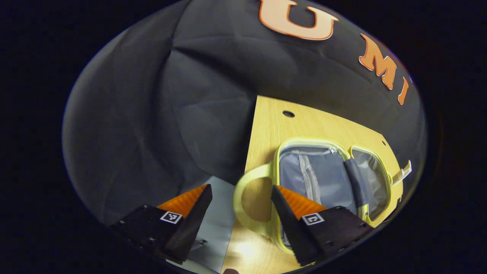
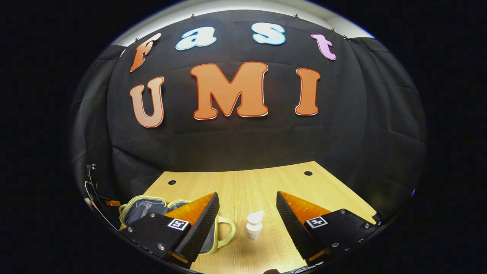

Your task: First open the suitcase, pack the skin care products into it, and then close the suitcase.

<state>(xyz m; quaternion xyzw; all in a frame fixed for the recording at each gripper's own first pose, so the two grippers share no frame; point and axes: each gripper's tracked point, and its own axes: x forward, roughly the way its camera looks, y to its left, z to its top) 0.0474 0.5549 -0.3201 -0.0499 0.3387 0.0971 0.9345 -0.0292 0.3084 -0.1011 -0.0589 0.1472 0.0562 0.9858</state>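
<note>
- In the left gripper view, the left gripper (image 1: 241, 198) hangs above the table edge with its fingers spread wide, nothing between them.
- The suitcase (image 1: 323, 179), a small yellow-green case with a grey lining, lies open on the wooden table (image 1: 304, 121), both halves spread flat and joined at a grey hinge strip.
- Its looped carry handle (image 1: 243, 201) points toward the left gripper, sitting in the gap between the two fingers but touching neither.
- In the right gripper view, the right gripper (image 2: 247, 201) is held apart too, empty, above the table (image 2: 243, 182).
- A white pump bottle (image 2: 254, 225), the skin care product, stands upright on the table between the right gripper's fingers, clear of both.
- The open suitcase (image 2: 144, 209) lies just left of the bottle, partly hidden behind the left finger, its handle (image 2: 226, 230) near the bottle.
</note>
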